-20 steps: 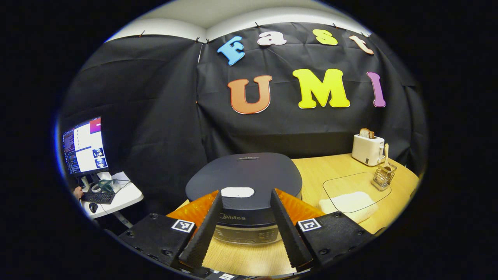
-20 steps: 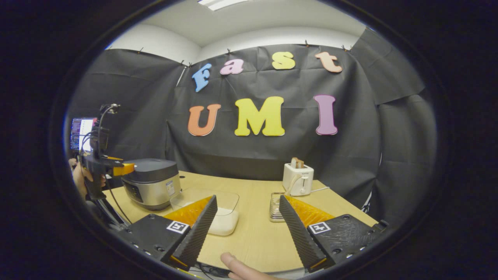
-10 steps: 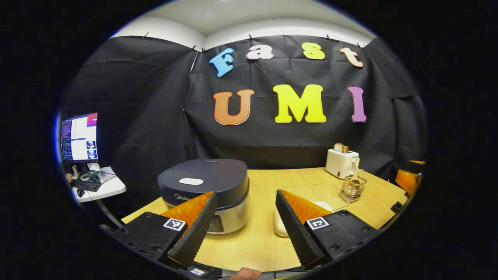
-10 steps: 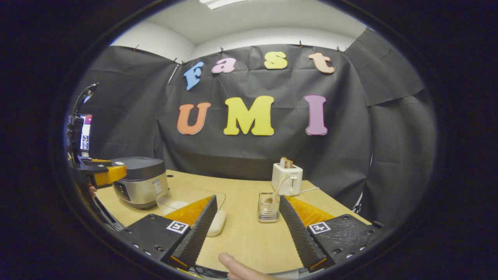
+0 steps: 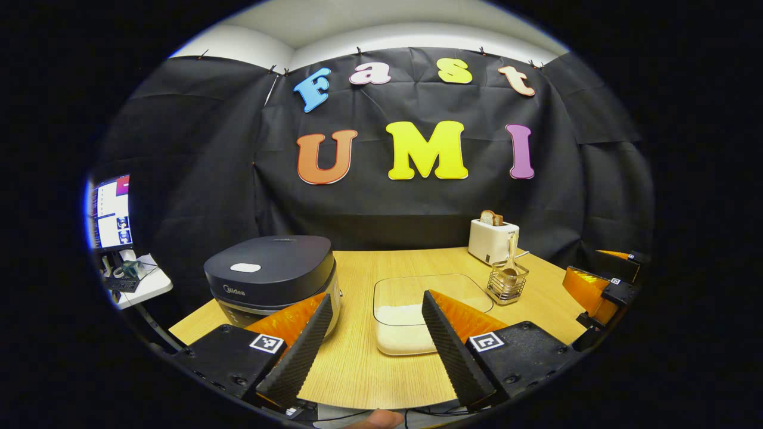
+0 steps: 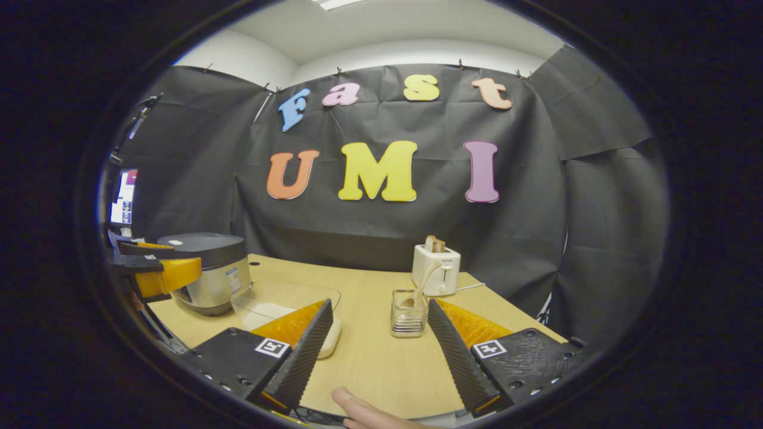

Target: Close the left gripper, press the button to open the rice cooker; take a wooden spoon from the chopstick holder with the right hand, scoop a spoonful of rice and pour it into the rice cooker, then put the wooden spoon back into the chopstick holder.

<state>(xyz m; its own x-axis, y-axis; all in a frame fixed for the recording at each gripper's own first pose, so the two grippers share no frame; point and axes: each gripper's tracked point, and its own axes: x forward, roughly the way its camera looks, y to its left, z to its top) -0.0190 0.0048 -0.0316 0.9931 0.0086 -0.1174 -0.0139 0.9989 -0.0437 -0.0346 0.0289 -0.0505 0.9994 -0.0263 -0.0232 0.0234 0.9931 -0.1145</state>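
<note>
Sitting shut on the table (image 5: 357, 363), the rice cooker (image 5: 271, 277) has its lid down. Just right of it, a clear dish (image 5: 411, 310) holds white rice. Farther right, a wire holder (image 5: 506, 285) carries the wooden spoon (image 6: 422, 286), with a toaster (image 5: 492, 240) behind. Both the left tool (image 5: 372, 333) and the right tool (image 6: 378, 342) hang with fingers apart, gripping nothing.

The wooden counter (image 5: 357, 357) carries the rice cooker (image 5: 271, 280), a clear container (image 5: 411, 310) apparently holding rice, the chopstick holder (image 5: 506, 287) and a toaster (image 5: 492, 241).
</note>
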